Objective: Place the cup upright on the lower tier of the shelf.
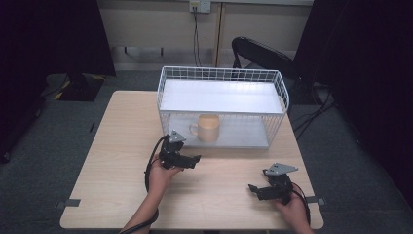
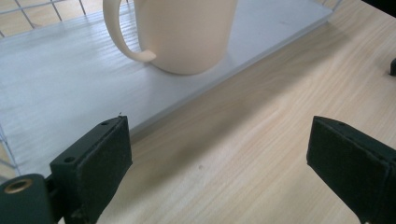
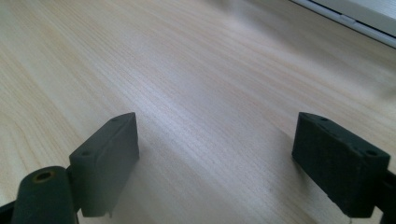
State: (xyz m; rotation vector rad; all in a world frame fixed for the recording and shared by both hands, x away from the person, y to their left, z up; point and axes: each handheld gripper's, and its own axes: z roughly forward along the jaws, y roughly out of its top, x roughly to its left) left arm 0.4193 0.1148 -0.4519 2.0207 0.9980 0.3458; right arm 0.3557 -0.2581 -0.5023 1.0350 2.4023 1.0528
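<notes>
A cream mug (image 1: 209, 127) stands upright on the lower board of a white wire shelf rack (image 1: 221, 75), its handle turned to the left. In the left gripper view the mug (image 2: 187, 32) is just ahead on the grey board (image 2: 56, 84). My left gripper (image 1: 194, 160) sits on the table in front of the rack, open, with bare wood between its pads (image 2: 219, 140). Off to the near right, my right gripper (image 1: 253, 188) rests low over the table, open and empty (image 3: 217, 140), pointing left.
The rack has a grey upper shelf (image 1: 221, 96) above the mug and takes up the far middle of the light wooden table (image 1: 117, 161). A black folding chair (image 1: 263, 53) stands behind it. Cables run across the floor at the right (image 1: 311, 114).
</notes>
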